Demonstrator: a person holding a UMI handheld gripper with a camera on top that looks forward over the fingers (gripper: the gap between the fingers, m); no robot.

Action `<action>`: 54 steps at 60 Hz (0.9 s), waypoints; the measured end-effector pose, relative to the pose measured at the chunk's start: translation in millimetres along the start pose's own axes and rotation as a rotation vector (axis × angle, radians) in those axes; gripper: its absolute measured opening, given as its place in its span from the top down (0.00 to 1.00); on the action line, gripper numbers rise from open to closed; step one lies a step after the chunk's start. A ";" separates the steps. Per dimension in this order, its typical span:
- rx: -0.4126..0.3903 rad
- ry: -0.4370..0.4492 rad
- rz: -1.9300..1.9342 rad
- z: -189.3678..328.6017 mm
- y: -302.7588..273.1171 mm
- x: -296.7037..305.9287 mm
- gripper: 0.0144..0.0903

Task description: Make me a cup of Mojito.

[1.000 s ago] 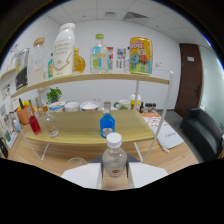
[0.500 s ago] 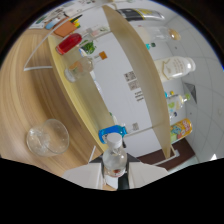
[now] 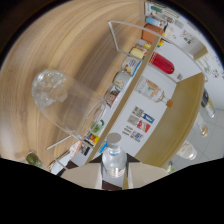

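My claw [image 3: 114, 172] held the bottle [image 3: 114, 159] tight, tipped sideways so I could pour into the glass [image 3: 65, 107].

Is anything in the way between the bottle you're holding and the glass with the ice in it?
No, nothing visible is. The gripper is shut on the bottle, whose grey cap is still on. The glass with ice stands just ahead on the wooden table, with only bare wood between them.
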 end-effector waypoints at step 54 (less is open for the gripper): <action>0.025 -0.474 1.989 -7.8 3.1 -79.5 0.74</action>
